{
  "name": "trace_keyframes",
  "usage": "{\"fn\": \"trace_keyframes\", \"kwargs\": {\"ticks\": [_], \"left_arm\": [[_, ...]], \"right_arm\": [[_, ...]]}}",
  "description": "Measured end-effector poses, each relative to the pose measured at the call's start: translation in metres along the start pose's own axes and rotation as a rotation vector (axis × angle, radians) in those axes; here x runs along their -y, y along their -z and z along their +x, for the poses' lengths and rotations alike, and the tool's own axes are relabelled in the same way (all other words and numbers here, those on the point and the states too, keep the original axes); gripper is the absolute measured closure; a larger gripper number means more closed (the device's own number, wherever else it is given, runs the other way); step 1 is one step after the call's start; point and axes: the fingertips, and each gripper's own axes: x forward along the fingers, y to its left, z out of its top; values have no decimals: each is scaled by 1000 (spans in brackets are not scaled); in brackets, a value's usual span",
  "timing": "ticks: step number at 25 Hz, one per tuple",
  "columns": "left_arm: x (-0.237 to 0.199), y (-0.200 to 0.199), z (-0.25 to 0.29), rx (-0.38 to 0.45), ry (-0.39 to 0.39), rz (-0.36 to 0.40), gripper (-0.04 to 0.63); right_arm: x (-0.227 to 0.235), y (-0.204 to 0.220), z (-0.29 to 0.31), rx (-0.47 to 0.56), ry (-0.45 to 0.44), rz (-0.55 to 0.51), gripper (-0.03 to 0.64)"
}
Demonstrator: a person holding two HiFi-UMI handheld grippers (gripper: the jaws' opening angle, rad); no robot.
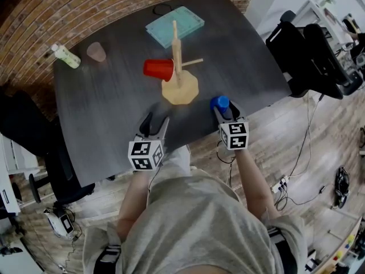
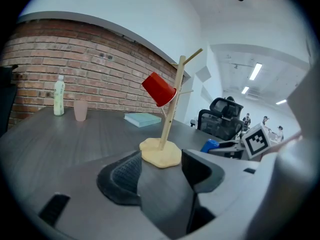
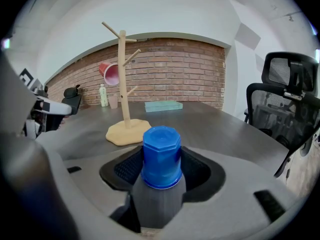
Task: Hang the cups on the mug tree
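The wooden mug tree (image 1: 180, 88) stands mid-table, with a red cup (image 1: 158, 68) hanging on a left branch, also visible in the left gripper view (image 2: 159, 89). A blue cup (image 3: 161, 156) stands upside down on the table near the front edge. My right gripper (image 3: 161, 173) has its pads against both sides of the cup, and it shows the same way from above (image 1: 223, 108). My left gripper (image 1: 155, 123) hovers over the front of the dark table (image 1: 114, 113), open, with nothing between its fingers (image 2: 122, 176). It points at the tree's base (image 2: 161, 153).
A pink cup (image 1: 96, 51) and a pale green bottle (image 1: 67, 56) stand at the far left corner. A teal book (image 1: 174, 24) lies behind the tree. Black office chairs (image 1: 302, 56) stand off the table's right edge.
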Motion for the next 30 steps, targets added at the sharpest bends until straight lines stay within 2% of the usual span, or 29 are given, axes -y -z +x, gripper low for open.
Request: {"fn": "trace_keyframes", "kwargs": {"ticks": [8,16,30], "left_arm": [[1,-9,-7,19,-21,-10,354],[5,-18,-13,38,-30,-23,357],[4,-37,-14,74,-46,-26,362]], "right_arm": [[-5,-40,-23,69,-22,-12,382],[-10,-102,-48,187,-52,6,383],[-20,-216,-85,405,-117,-46,383]]}}
